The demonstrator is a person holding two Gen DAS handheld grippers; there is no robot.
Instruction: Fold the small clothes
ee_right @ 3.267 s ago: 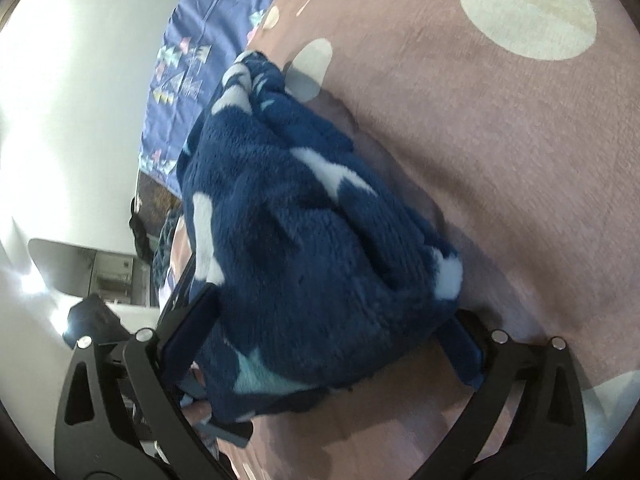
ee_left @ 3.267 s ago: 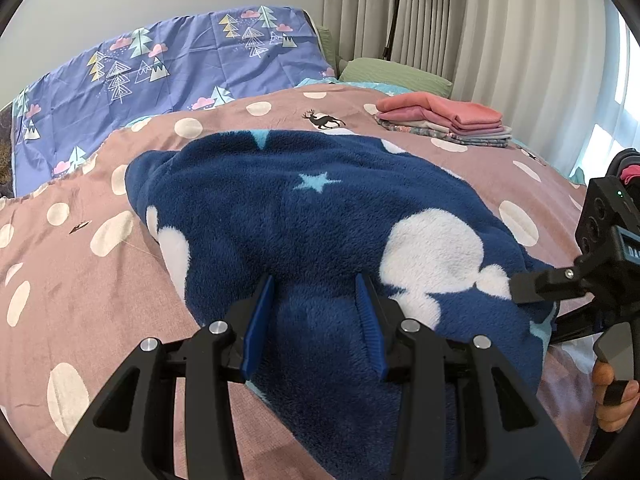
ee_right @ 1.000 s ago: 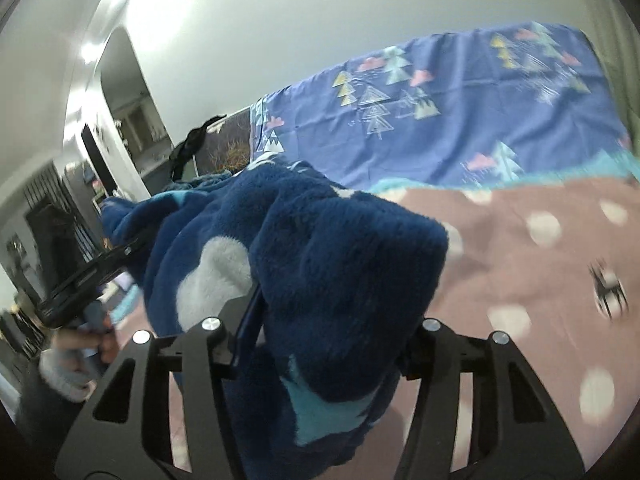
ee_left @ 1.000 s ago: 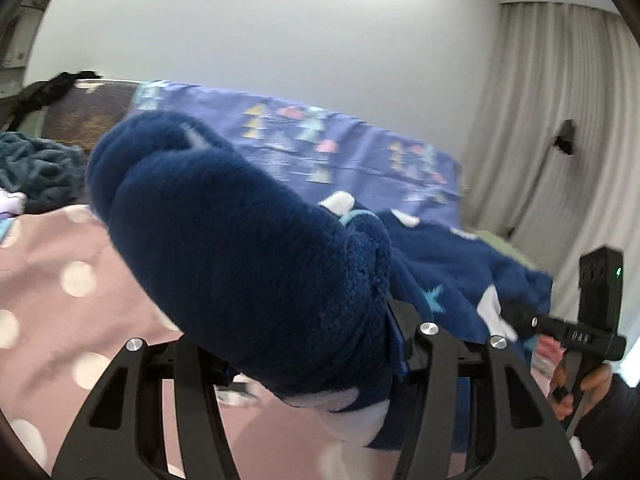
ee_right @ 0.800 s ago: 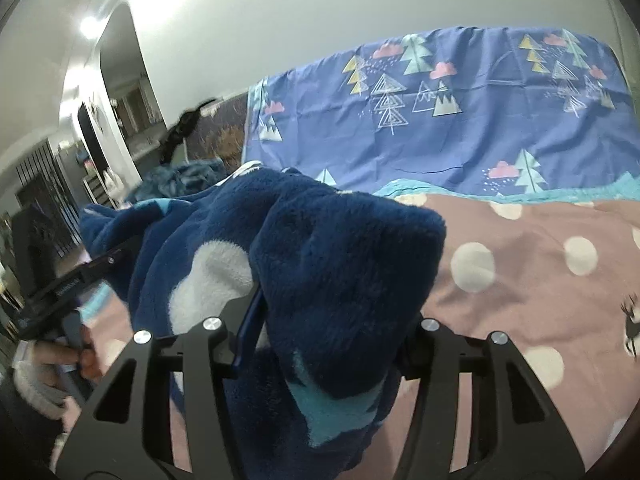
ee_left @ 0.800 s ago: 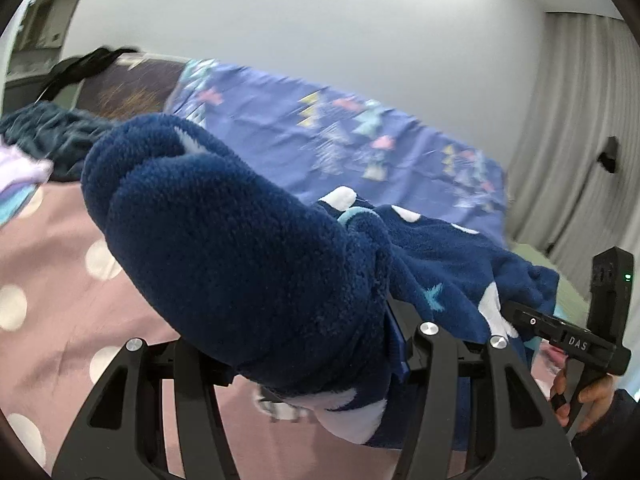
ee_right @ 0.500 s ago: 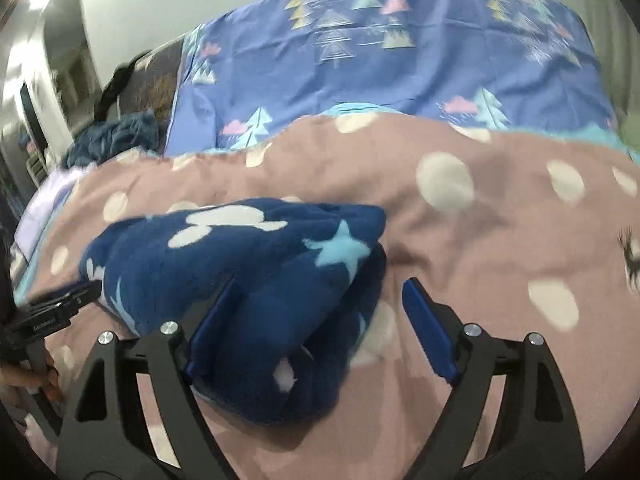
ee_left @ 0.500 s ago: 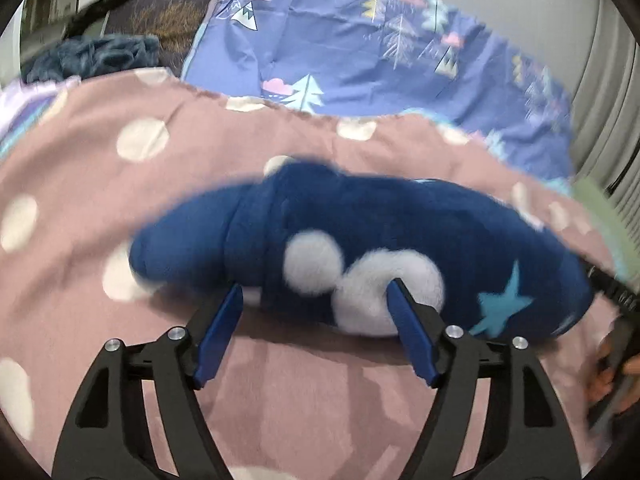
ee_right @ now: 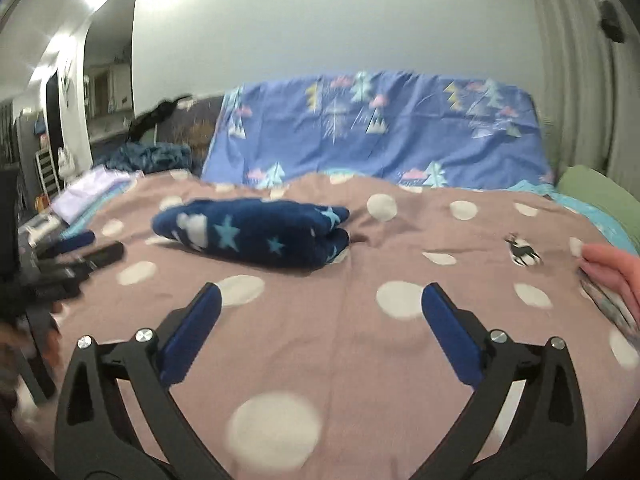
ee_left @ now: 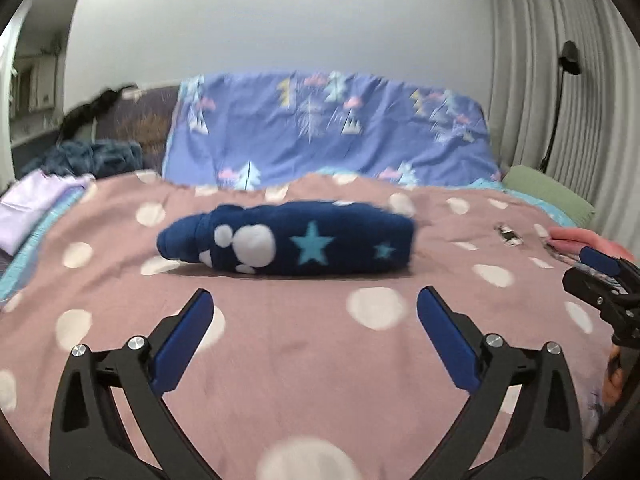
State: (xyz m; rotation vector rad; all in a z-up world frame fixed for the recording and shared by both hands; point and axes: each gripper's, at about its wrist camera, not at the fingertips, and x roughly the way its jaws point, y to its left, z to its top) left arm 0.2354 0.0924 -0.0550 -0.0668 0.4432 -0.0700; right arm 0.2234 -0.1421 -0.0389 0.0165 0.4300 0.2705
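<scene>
- Our left gripper (ee_left: 312, 306) and right gripper (ee_right: 320, 302): jaws opening wide, nothing between them.
- Navy fleece garment (ee_left: 288, 240) lies folded ahead, apart from both grippers; this piece looks done.
- Pink stack (ee_right: 612, 268) right of us; what remains unclear.

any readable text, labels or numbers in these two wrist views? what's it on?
None readable.
Navy fleece garment: stars and white blobs only, no lettering.
Blue sheet at the headboard: trees and clouds, no words.
Pink spotted bedspread: dots and a small deer figure, no text.
Left gripper, right gripper: no visible markings.
</scene>
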